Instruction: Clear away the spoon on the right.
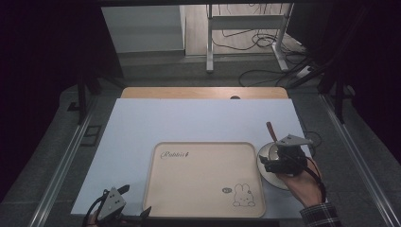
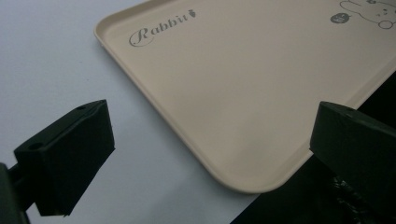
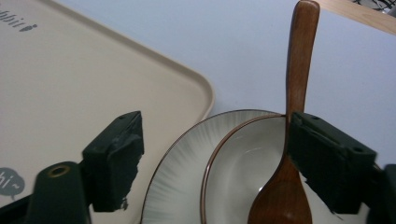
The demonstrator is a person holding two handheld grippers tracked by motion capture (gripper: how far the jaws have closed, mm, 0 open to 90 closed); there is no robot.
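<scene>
A beige tray point(image 1: 203, 177) printed with "Rabbit" and a rabbit drawing lies on the white table sheet. Right of it stands a white plate point(image 3: 182, 163) with a brown-rimmed bowl point(image 3: 238, 154) on it, and a wooden spoon point(image 3: 299, 70) rests in the bowl with its handle pointing away. My right gripper point(image 1: 276, 158) hovers over the bowl, open, its jaws standing either side of the bowl's near part. My left gripper point(image 1: 135, 201) is open at the tray's near left corner point(image 2: 261, 179), holding nothing.
The white sheet point(image 1: 198, 118) covers a wooden table whose far edge point(image 1: 203, 92) shows. Beyond it are a desk frame point(image 1: 246, 33) and cables on the floor. The table's near edge runs just below the tray.
</scene>
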